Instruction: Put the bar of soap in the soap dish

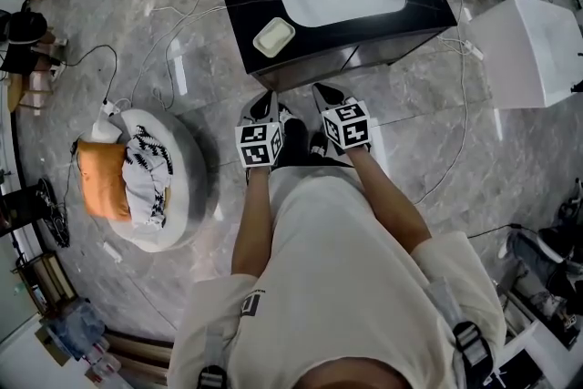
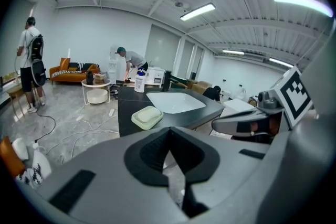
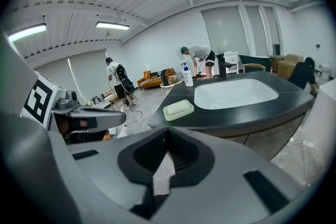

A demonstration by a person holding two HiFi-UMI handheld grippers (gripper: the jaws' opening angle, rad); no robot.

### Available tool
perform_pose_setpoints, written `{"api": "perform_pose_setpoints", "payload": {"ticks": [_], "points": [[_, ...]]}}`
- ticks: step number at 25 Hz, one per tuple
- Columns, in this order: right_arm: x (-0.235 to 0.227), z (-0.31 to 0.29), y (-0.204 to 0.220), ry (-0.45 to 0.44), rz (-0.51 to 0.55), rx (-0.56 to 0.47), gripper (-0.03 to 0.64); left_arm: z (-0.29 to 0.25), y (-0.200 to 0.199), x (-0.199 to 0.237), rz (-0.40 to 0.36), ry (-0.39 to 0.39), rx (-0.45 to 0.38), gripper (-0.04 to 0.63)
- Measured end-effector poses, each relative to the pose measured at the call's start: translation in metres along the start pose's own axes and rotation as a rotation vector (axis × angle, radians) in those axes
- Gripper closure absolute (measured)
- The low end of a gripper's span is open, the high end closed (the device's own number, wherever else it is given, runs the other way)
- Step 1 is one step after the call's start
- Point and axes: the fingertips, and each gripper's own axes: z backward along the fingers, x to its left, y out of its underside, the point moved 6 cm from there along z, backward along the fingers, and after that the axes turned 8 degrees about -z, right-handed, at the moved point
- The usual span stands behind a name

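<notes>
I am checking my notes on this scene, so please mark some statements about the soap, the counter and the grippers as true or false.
1. The bar of soap lies in the soap dish. True.
2. The right gripper holds the soap. False: its fingers are shut on nothing, away from the dish.
3. A pump bottle stands on the black counter. True.
4. The soap dish sits inside the white sink. False: it rests on the counter beside the sink.
</notes>
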Motion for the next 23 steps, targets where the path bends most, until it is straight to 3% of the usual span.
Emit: {"api": "perform_pose_setpoints", "payload": {"ticks": [23], "points": [[-0.01,-0.003,-0.013,-0.006,0.025,-0.025,0.614,-0.007,-0.006,0.002,0.019,-0.028,-0.021,0.591]]}}
